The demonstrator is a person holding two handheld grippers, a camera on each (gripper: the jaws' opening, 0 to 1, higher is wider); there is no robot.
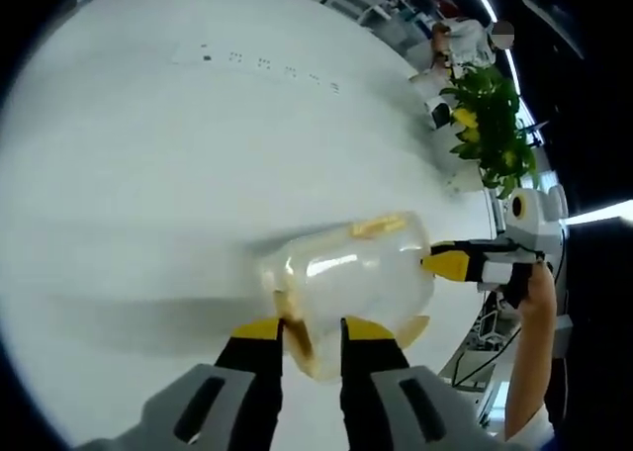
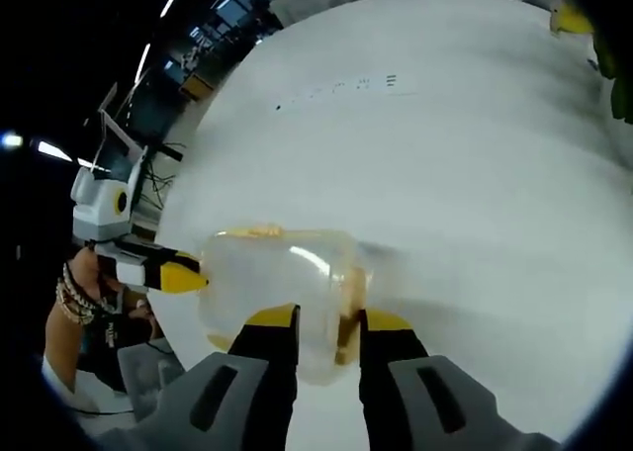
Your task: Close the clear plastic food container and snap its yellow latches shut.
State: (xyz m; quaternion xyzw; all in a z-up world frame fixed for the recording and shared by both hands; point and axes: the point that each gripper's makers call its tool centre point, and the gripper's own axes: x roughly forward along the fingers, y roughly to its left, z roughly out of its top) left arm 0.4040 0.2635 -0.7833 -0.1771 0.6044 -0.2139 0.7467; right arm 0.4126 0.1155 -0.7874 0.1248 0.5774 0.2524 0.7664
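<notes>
Yellow-tipped black jaws of the left hand-held gripper (image 1: 312, 330) rise from the near edge of the left gripper view, standing slightly apart with a narrow gap between them. They reach the near rim of the clear plastic container (image 1: 348, 280), and whether they pinch that rim or just touch it I cannot tell. The container lies on a broad white desk (image 1: 178, 144), smooth and bare around it, with a row of small dark marks (image 1: 267, 63) printed far off on its surface. It is rounded, see-through and blurred, with a yellow latch (image 1: 378, 225) on its far side and another yellow piece at its near right corner.

From the right of that view the right hand-held gripper (image 1: 447, 264) comes in, its yellow tip touching the container's right end; a person's arm (image 1: 526, 357) holds it. Beyond it stands a green leafy plant (image 1: 490, 125) at the desk's far right edge.

In the right gripper view the right hand-held gripper (image 2: 326, 324) has its two jaws a little apart, against the near side of the container (image 2: 282, 278); its grip on it is unclear too. The left hand-held gripper (image 2: 178, 276) meets the container's left end, held by a hand wearing beaded bracelets (image 2: 74, 293). The white desk (image 2: 465, 174) stretches far behind.
</notes>
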